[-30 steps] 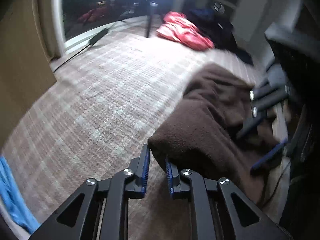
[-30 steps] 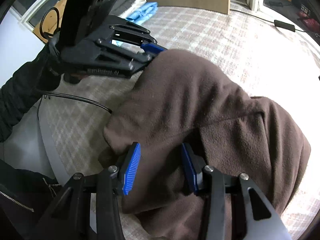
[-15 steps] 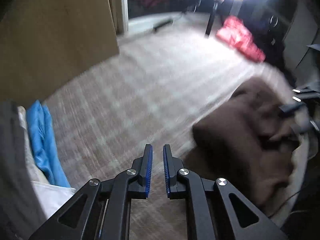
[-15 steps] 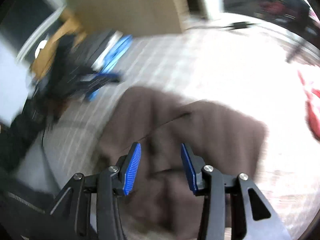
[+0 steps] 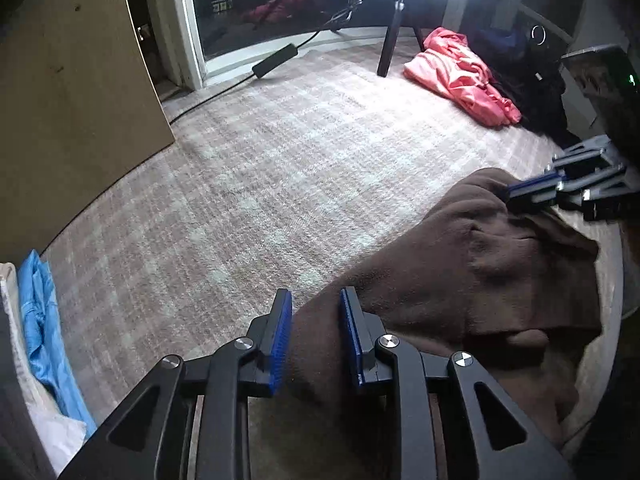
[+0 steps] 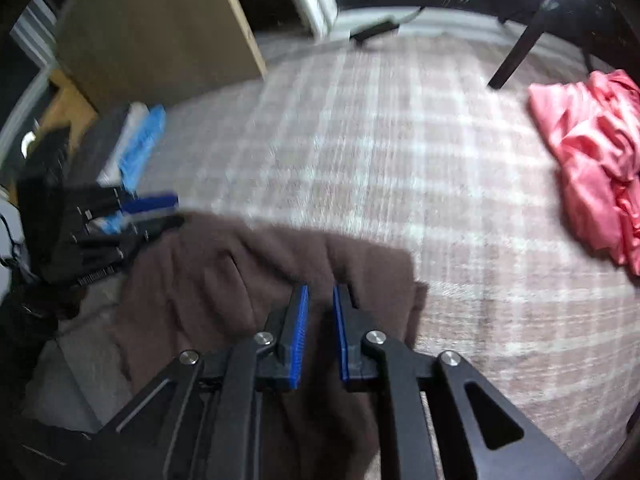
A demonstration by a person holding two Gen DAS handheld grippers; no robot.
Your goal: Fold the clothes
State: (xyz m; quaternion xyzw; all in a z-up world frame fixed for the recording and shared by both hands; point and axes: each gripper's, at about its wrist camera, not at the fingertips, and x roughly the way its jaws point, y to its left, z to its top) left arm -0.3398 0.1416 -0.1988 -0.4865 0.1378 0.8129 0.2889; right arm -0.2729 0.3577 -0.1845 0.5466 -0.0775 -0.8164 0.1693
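At the far left, your folded blue cloth [image 5: 38, 320] lies at the carpet's [image 5: 260, 184] edge beside a tan board [image 5: 68, 92]. Your left tool [image 5: 314, 340] has a fold of the brown fleece garment [image 5: 472, 280] between its blue pads, and its jaws are opening; the cloth fills the gap between them. The garment lies bunched on the carpet at the near right. Your right tool [image 6: 320, 338] is closing its jaws over another edge of the same garment [image 6: 224, 280], with cloth between the pads. Further right, a pink garment [image 5: 460, 76] lies crumpled by a dark stand leg [image 5: 390, 46].
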